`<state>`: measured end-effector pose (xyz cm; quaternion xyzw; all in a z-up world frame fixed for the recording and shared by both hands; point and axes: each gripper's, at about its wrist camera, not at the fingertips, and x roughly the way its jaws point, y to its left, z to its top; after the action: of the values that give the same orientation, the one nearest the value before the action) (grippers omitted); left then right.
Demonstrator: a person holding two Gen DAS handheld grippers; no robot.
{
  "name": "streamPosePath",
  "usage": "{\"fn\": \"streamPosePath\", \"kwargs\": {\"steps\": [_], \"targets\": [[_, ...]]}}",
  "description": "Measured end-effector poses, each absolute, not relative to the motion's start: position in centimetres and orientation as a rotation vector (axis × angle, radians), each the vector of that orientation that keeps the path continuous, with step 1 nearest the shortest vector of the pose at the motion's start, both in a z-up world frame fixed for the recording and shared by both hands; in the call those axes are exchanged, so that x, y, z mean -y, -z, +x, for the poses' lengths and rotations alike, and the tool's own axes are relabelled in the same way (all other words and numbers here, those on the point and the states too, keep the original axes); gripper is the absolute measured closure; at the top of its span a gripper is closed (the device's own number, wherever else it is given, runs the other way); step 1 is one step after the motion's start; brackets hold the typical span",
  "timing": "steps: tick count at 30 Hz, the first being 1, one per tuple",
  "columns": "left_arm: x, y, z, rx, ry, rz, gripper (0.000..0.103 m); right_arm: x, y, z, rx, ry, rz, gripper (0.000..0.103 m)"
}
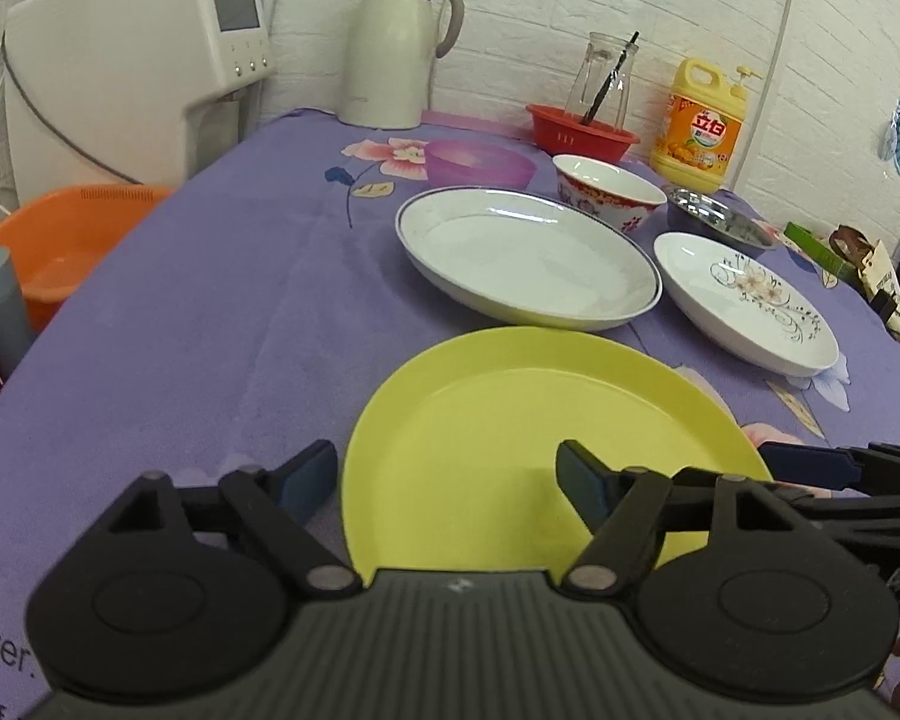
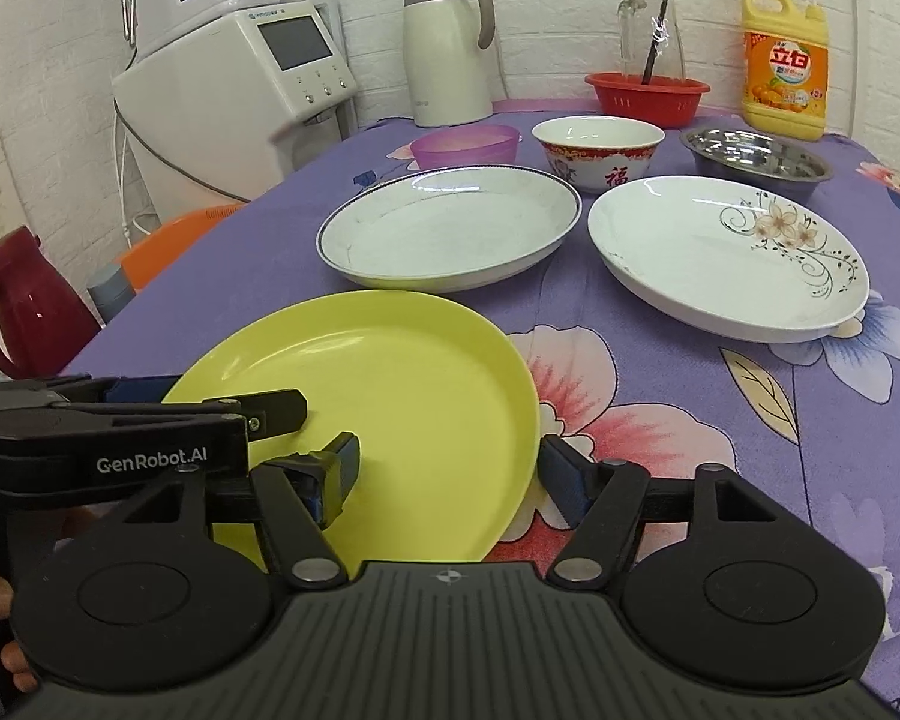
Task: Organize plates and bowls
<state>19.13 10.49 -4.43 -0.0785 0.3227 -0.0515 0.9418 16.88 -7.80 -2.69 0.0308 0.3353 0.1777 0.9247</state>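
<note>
Your left gripper [image 1: 447, 480] is spread wide, straddling the yellow plate's [image 1: 528, 420] left rim at 6 o'clock. Your right gripper [image 2: 444, 468], also spread, straddles its right rim. Blue-rimmed plate [image 2: 444, 234] at 12, floral plate [image 2: 720, 258] at 2, red-patterned bowl [image 2: 597, 150] behind, all on the purple tablecloth [image 2: 660, 420].

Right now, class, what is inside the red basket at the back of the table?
A clear glass jar stands in the red basket, with a dark straw in it. The basket's wall hides its floor, so anything lying there cannot be seen.
</note>
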Motion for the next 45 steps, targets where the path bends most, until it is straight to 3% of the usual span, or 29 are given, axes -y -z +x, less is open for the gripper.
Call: {"fn": "streamPosePath", "kwargs": {"steps": [9,22,33,45], "targets": [[-16.0,0.2,25.9,-0.643,0.099,-0.220,0.025,8.8,-2.3,23.3,-0.513,-0.407,-0.051,0.000],[-19.5,1.7,31.5,-0.742,0.146,-0.354,0.022,5.8,1.5,36.8,-0.728,-0.432,-0.161,0.000],[-20.1,2.4,32.2,-0.736,0.115,-0.350,0.023,1.3,2.1,37.4,-0.771,-0.501,-0.175,0.000],[-15.9,3.7,35.9,-0.753,0.130,-0.197,0.025,2.6,2.5,35.0,-0.790,-0.528,-0.156,0.000]]}}
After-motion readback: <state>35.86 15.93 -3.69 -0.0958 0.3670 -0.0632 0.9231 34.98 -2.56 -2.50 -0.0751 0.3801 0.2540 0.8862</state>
